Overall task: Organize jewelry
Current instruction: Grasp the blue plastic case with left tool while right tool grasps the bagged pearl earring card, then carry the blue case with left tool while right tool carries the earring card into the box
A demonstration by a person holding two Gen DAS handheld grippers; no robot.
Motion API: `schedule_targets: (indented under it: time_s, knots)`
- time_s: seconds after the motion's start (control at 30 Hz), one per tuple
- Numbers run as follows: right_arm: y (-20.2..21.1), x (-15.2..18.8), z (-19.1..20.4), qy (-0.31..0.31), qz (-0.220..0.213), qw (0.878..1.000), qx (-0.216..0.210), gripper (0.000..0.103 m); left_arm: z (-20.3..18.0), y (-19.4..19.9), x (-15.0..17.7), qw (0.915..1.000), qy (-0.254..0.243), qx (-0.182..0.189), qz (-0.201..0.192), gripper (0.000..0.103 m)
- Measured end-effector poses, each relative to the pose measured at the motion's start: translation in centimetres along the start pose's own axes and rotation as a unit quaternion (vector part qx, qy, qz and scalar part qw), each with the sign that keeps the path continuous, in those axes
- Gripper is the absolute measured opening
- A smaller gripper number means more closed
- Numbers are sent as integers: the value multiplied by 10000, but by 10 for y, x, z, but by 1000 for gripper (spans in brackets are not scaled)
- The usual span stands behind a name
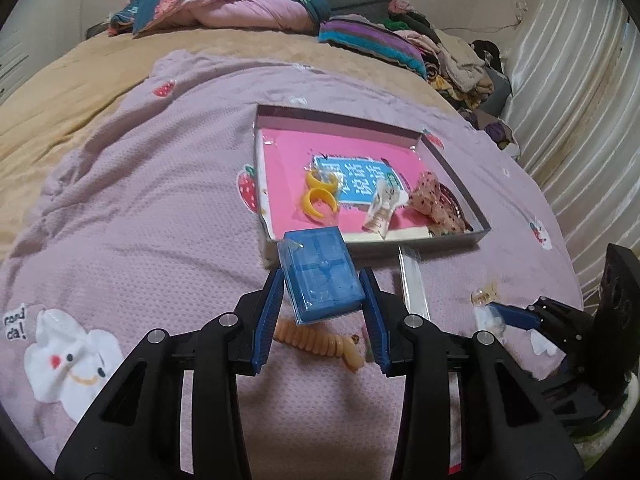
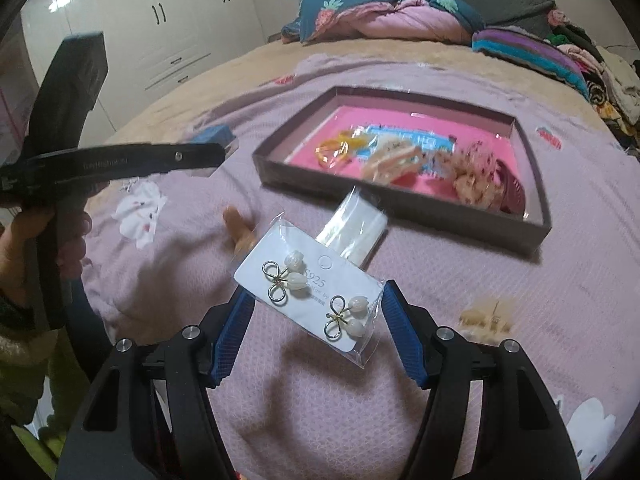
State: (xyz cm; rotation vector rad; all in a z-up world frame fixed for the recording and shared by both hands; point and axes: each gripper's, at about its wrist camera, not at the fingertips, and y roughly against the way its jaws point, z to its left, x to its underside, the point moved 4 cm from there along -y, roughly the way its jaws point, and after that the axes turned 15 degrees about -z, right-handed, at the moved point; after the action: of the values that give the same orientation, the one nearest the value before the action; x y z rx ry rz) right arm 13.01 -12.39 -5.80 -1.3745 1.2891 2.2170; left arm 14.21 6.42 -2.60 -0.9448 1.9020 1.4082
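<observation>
My left gripper [image 1: 322,288] is shut on a small blue box [image 1: 320,276], held above the pink blanket just short of the grey tray [image 1: 456,176]. The tray has a pink floor and holds yellow rings [image 1: 319,196], a small tagged packet [image 1: 382,210] and a dotted scrunchie [image 1: 430,200]. My right gripper [image 2: 316,300] is shut on a white earring card [image 2: 308,286] in a clear sleeve, with two pearl-and-gold earrings on it. It hangs above the blanket in front of the tray [image 2: 536,184]. The blue box also shows in the right wrist view [image 2: 214,136].
A beige spiral hair tie [image 1: 320,340] lies on the blanket under my left gripper. A clear flat packet [image 1: 414,284] and a small amber claw clip [image 1: 484,294] lie to the right. Folded quilts [image 1: 224,4] and a clothes pile [image 1: 452,64] sit at the far end of the bed.
</observation>
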Motion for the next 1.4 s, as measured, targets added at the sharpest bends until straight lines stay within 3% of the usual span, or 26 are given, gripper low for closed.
schedule_targets:
  time_s: [0.6, 1.4]
  knots:
    - [12, -60, -49, -186, -577, 9965, 581, 64, -9, -15, -38, 9995, -79, 122, -268, 31]
    - [4, -87, -116, -462, -800, 9879, 1245, 64, -38, -69, -49, 9990, -316, 287, -101, 31]
